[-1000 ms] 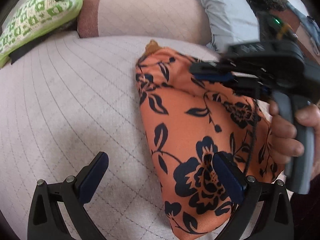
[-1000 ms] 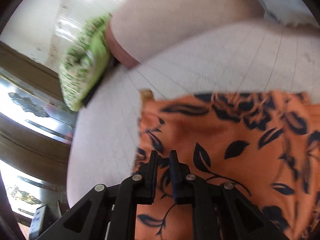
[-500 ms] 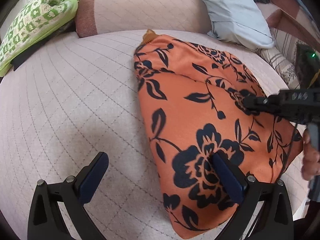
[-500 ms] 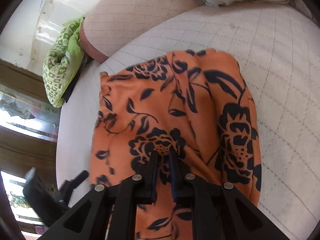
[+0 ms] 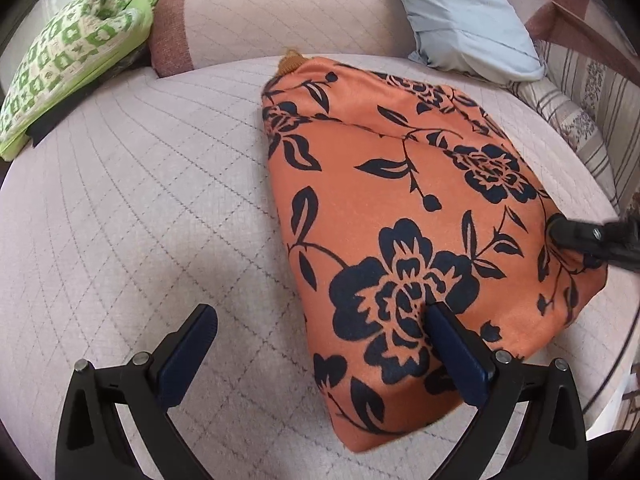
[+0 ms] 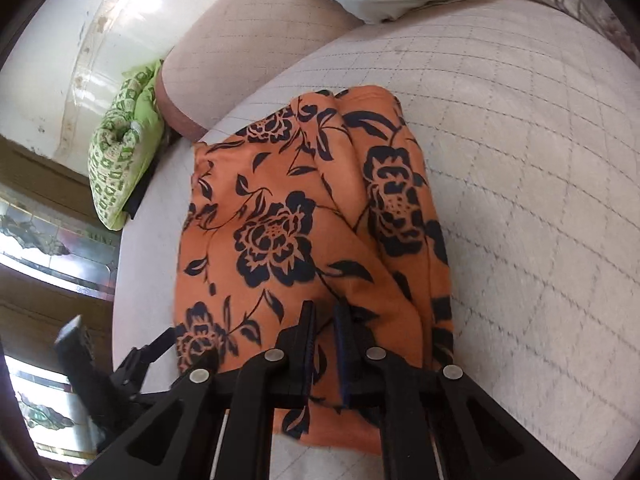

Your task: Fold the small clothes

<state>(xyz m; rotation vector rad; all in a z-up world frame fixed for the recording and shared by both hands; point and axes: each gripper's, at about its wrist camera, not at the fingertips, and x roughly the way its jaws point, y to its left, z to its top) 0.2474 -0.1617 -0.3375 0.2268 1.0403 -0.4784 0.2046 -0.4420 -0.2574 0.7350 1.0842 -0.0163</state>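
A soft quilted pink seat [image 5: 132,208] with stitched lines is seen. Behind it a round pink cushion [image 5: 280,8] is set. A green and white checked pillow [image 5: 72,52] is leaned at its left end. A pale blue pillow [image 5: 468,16] is laid at the right, near a striped cushion [image 5: 580,120].

Both grippers are black plastic: the left gripper [image 5: 318,332] has triangular cut-outs and dark blue pads [image 5: 452,354]; the right gripper [image 6: 325,322] has silver screws [image 6: 275,355] (round-headed) at its pivots.
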